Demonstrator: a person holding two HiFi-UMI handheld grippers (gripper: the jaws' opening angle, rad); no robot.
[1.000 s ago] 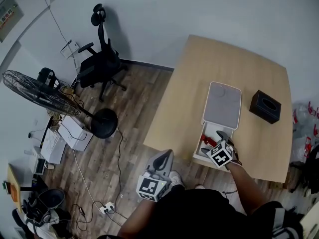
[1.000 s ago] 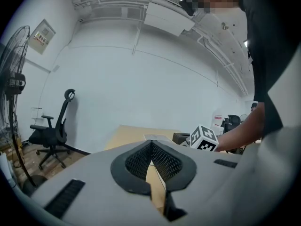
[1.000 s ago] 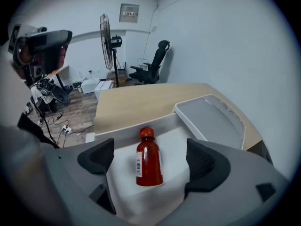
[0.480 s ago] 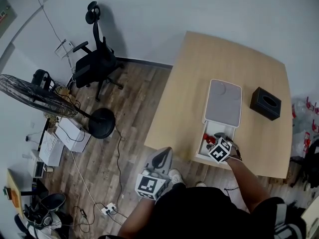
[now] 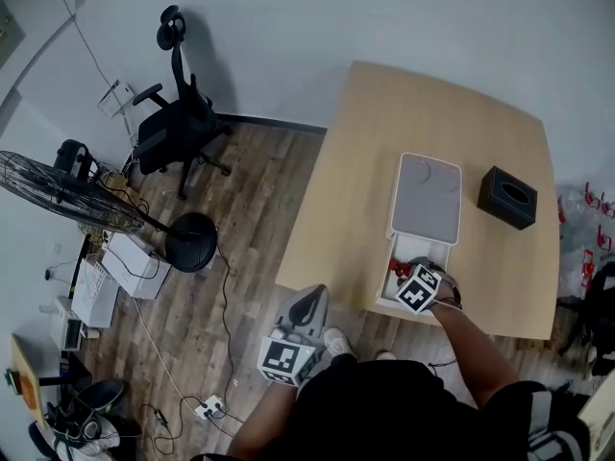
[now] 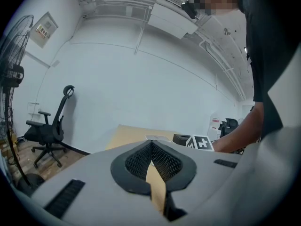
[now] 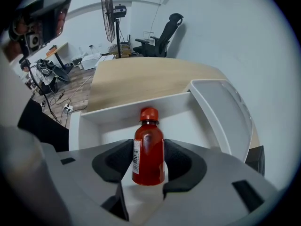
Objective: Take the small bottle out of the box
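A small red bottle (image 7: 148, 150) with a red cap stands upright inside the open white box (image 7: 89, 121), at the near end of the table. My right gripper (image 7: 148, 160) is closing around it, and both pads touch the bottle's sides. In the head view the right gripper (image 5: 411, 275) reaches down into the box (image 5: 384, 294), with a bit of the red bottle (image 5: 397, 270) showing. The left gripper (image 5: 307, 302) hangs off the table's near edge, over the floor. Its jaws (image 6: 151, 146) are shut with nothing between them.
The box's grey lid (image 5: 426, 200) lies folded back on the wooden table (image 5: 384, 133). A black tissue box (image 5: 507, 197) sits to the right of it. On the floor to the left stand an office chair (image 5: 178, 123), a fan (image 5: 67, 192) and cables.
The right gripper has sunk deeper into the box and drawn its jaws in around the bottle. The left gripper has stayed where it was.
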